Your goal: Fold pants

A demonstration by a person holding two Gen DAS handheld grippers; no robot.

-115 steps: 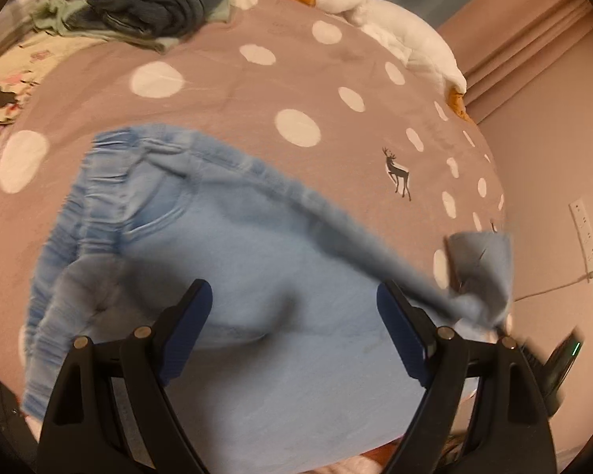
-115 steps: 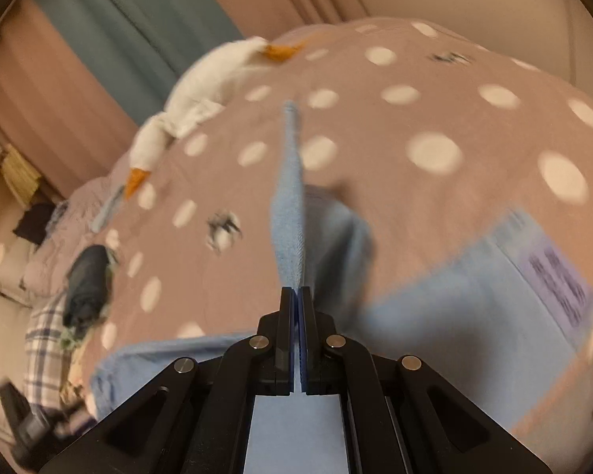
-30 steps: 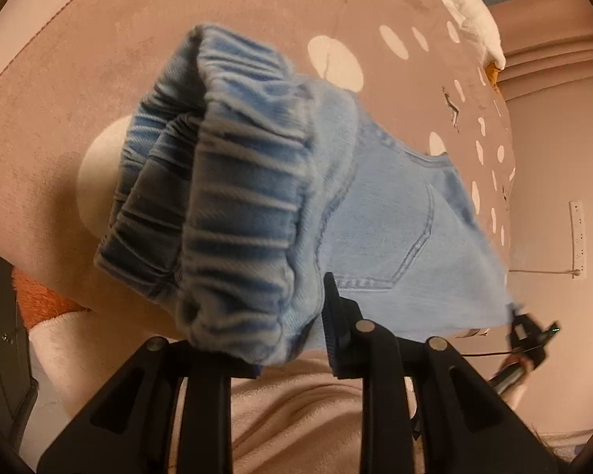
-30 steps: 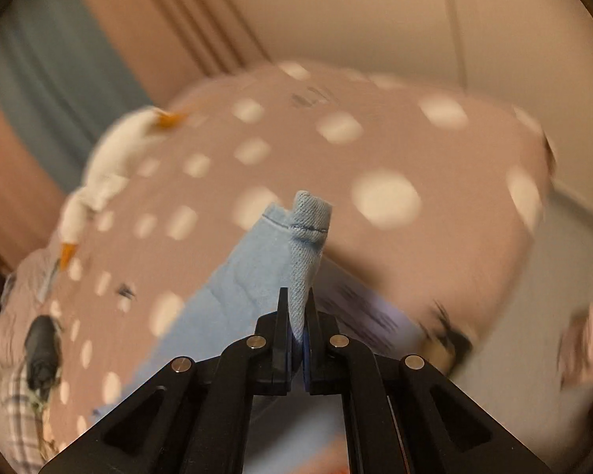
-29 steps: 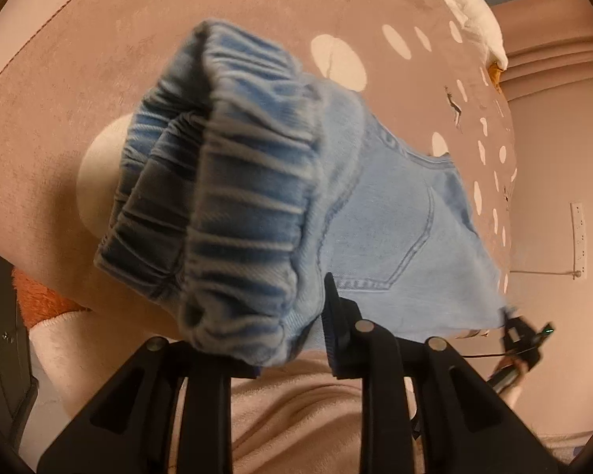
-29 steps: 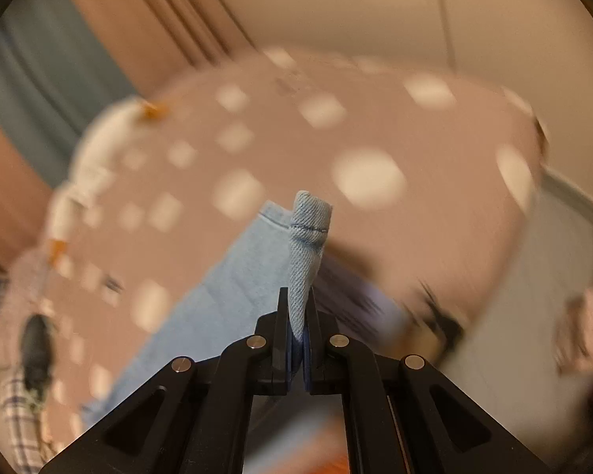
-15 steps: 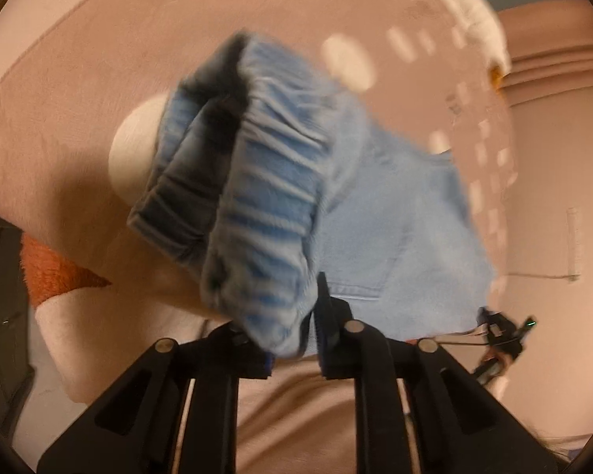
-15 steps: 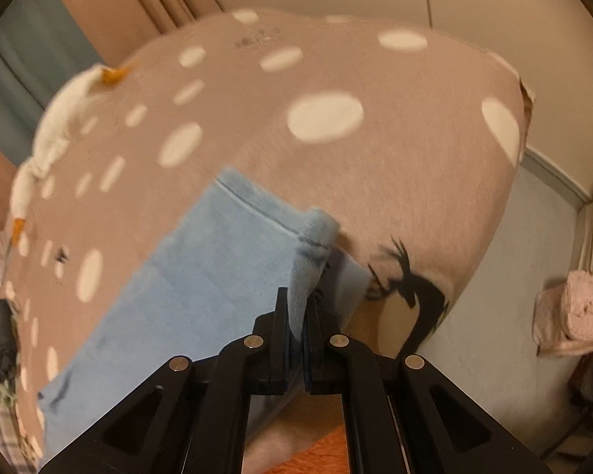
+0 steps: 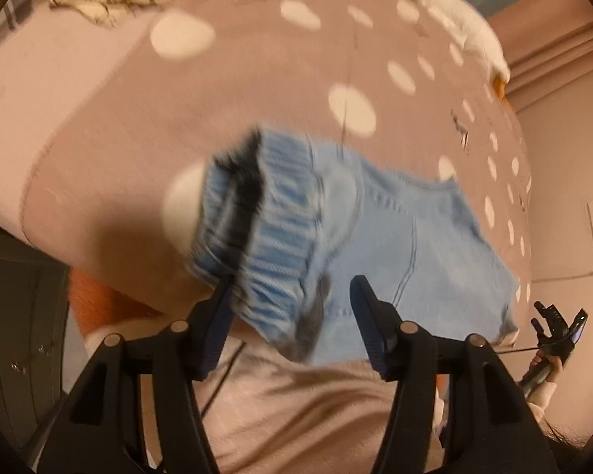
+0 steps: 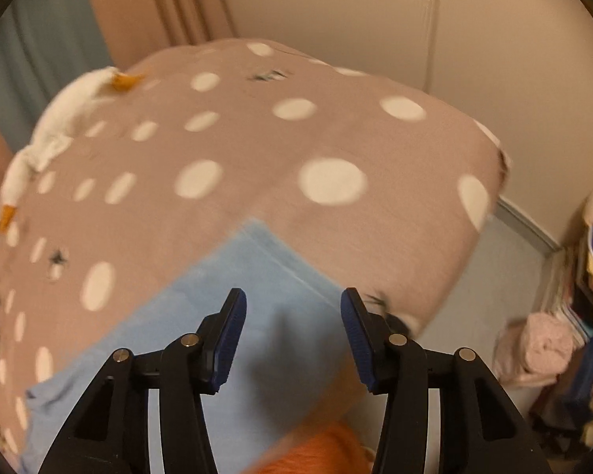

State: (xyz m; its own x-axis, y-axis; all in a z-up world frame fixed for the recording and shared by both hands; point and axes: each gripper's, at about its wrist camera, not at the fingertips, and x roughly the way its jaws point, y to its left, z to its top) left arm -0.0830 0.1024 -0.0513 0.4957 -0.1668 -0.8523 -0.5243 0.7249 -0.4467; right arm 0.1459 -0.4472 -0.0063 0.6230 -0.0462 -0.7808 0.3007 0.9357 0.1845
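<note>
Left wrist view showed my left gripper (image 9: 290, 308) spread wide, the pants (image 9: 375, 245) loose on the dotted blanket (image 9: 138, 118), waistband bunched between its fingers. Only the right wrist view showed my right gripper (image 10: 292, 335) released above the hem, near a goose toy (image 10: 59, 126).

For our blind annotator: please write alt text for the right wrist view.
The open right hand-held gripper hovers over the hem end of light blue pants lying flat on a brown polka-dot blanket, gripping nothing. A white goose plush lies at the far left.
</note>
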